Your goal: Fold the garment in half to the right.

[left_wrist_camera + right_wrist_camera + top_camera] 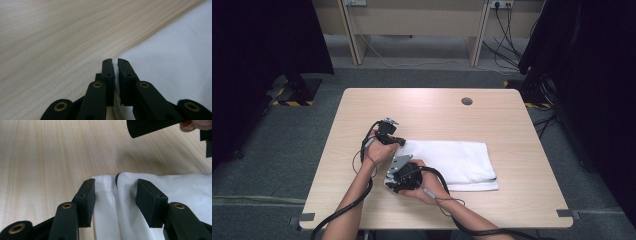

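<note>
Here the towel (452,162) runs 9-to-3 on the desk (512,120); left tool (398,142) clenched on its 9 o'clock edge, right tool (115,195) unclenched, straddling the near corner

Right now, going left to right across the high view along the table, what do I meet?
Bare table → left hand-held gripper pinching the white cloth's edge → right hand-held gripper → white folded cloth → bare table.

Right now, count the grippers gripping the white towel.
1: the left gripper is shut on the white towel's far-left corner. The right gripper straddles the near-left corner, pads not yet pressing.
</note>
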Tool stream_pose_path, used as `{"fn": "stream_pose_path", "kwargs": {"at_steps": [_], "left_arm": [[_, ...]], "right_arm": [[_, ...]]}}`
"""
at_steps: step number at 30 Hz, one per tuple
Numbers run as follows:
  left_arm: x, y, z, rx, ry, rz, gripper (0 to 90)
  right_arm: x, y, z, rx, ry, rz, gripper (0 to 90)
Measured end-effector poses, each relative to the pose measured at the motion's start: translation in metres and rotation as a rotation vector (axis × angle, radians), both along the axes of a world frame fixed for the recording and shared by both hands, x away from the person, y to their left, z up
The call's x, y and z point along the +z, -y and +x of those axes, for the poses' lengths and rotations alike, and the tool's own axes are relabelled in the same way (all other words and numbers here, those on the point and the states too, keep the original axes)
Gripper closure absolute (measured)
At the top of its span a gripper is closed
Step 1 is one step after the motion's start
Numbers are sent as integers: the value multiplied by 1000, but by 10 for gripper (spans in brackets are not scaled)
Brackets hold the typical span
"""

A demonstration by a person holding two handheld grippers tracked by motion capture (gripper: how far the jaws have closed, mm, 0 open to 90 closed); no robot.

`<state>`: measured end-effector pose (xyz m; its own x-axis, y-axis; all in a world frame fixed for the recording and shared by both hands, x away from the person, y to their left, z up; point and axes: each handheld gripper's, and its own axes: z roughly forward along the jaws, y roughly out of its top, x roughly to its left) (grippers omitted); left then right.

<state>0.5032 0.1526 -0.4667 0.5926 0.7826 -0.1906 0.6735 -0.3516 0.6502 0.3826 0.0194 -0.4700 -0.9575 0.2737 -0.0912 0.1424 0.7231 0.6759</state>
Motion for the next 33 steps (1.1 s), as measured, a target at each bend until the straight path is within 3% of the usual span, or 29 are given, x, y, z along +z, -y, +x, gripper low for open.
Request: {"fn": "stream_pose_path", "kwargs": {"at_steps": [14,15,16,17,26,33], "left_arm": [[0,1,-3,5,4,3,839],[0,1,-4,6,9,5,839],[0,1,-4,6,9,5,840],[0,1,-4,6,9,5,840],[4,6,-5,-2,6,47,857],[20,6,-5,-1,18,60,856]], "right_arm": [[-2,-2,-2,-21,32,5,629],[-2,-2,-2,-21,32,5,715],[-2,-2,-2,-21,32,5,715],[-2,-2,-2,-29,52,-2,782],[-3,-2,-6,-44,82,4,831],[3,0,-6,-51,73,61,834]]}}
